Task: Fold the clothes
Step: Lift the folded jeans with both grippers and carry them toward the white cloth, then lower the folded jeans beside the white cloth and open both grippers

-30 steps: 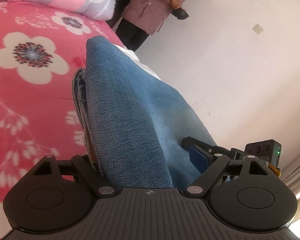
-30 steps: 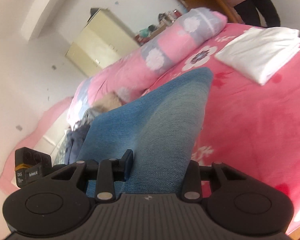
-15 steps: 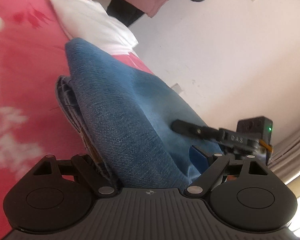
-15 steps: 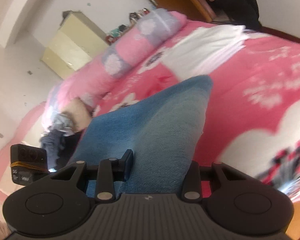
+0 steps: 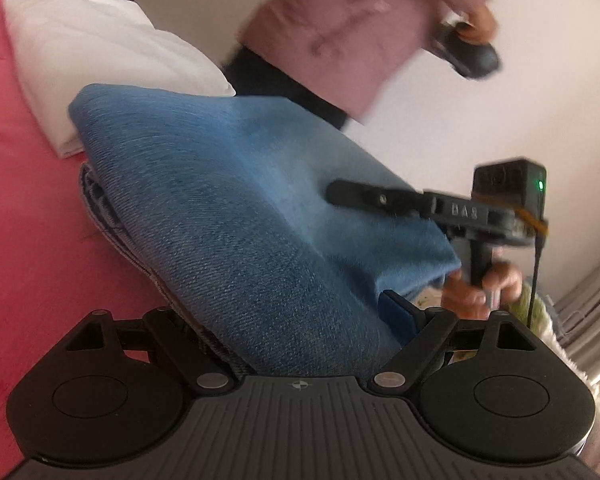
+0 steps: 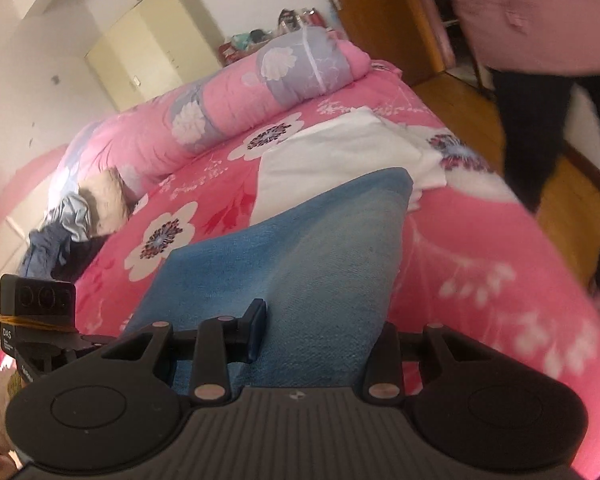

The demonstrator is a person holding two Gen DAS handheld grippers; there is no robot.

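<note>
While the jeans (image 5: 236,216) were held up as a thick folded bundle, they were gripped from both ends: the left gripper (image 5: 300,320) was closed on one end with its jaws spread wide by the stacked layers, and the right gripper (image 6: 320,332) was clamped on the other end at a narrower spread. Denim filled the space between both pairs of fingers, and layered edges could be seen at the bundle's lower side in the left view. The bundle's far end reached out ahead of both grippers, above the bed (image 6: 480,248), and no contact with the sheet could be confirmed.

Folding of the jeans was judged to be largely done, since several layers were already doubled over; what appeared to remain was setting them down. Just beyond the jeans' far end, a folded white garment (image 6: 340,152) lay on the bed, taken to be an item already finished and perhaps the place meant for the jeans. Far ahead and to the left of the right gripper, a heap of loose clothes (image 6: 60,236) was seen near the rolled quilt (image 6: 260,96), so more folding seemed to be left. Ahead and to the right, a bystander (image 5: 340,40) in a pink jacket was seen, blurred.
</note>
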